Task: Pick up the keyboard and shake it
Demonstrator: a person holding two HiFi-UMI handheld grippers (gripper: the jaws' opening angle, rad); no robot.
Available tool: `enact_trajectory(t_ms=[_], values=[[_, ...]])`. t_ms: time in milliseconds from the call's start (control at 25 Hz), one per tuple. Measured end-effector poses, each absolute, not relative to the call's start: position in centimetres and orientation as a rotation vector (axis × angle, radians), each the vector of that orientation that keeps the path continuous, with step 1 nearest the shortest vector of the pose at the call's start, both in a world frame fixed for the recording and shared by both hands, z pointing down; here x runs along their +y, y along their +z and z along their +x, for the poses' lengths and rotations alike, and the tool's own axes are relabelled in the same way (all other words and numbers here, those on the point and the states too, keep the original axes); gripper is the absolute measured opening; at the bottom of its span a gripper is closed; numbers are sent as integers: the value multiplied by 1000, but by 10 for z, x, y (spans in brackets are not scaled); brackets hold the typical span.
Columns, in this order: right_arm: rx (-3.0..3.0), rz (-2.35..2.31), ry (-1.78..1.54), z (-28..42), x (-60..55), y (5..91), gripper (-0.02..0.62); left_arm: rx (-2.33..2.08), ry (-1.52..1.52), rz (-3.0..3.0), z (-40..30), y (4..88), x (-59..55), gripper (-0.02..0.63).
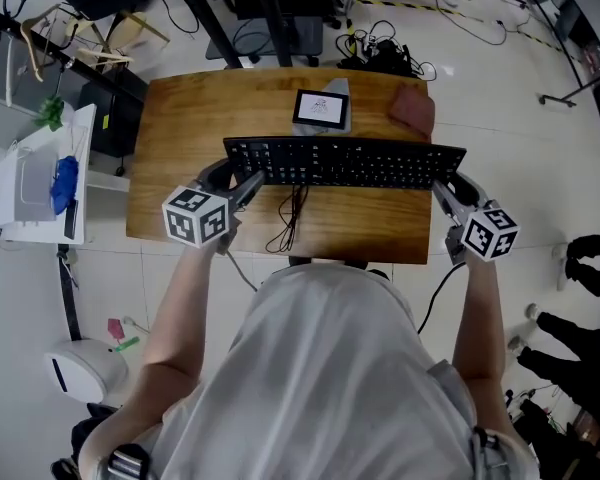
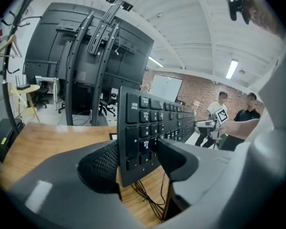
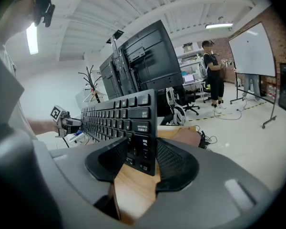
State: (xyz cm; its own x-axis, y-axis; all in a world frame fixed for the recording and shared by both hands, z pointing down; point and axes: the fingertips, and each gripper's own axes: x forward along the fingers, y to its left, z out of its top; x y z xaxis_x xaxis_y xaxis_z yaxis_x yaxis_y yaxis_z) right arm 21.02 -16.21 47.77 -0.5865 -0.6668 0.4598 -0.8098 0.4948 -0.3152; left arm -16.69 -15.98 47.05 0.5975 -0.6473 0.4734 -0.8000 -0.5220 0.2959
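So, 1 black keyboard [image 1: 345, 161], and it's up off the table [image 1: 180, 118], hanging over the middle of it with 1 gripper on each short end. The left gripper [image 2: 138, 151] is clamped on the numpad end, with 1 pad on the key side and 1 on the back. The right gripper [image 3: 143, 159] is pinched on the other end the same way, so both are gripping, neither is loose. For writing there isn't much. In the left gripper view I can read a "+" on 1 numpad key and what looks like a 9 and a 6 near the pad, but the rest of the legends are too small. In the right gripper view the keys have white print that I can't make out. Each gripper has 1 marker cube [image 1: 195, 216] with black-and-white square patterns, so that's 2 cubes and no letters on them. 1 black cable [image 1: 292, 213] dangles from the keyboard down to the wood in a loose loop. On the far side of the table there's 1 tablet [image 1: 321, 108] with a lit screen, whatever's on it is unreadable, and just to its right 1 reddish-brown cloth [image 1: 412, 111]. In the background, the left gripper view shows 2 people [image 2: 222, 106] standing by a brick wall. The right gripper view shows 1 whiteboard [image 3: 251, 51] that looks blank from here, with 1 person beside it.
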Motion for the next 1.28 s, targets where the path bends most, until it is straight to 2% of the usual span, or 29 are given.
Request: enact_trajectory(t_ms=[640,1280], values=[[-2232,1112,1035,211,-139,586,181,-962,533,1981,-167,595,-128,233],[-1884,1018,1371,243,-82,691,186,-754,679,1676,-136,700,-85,233]])
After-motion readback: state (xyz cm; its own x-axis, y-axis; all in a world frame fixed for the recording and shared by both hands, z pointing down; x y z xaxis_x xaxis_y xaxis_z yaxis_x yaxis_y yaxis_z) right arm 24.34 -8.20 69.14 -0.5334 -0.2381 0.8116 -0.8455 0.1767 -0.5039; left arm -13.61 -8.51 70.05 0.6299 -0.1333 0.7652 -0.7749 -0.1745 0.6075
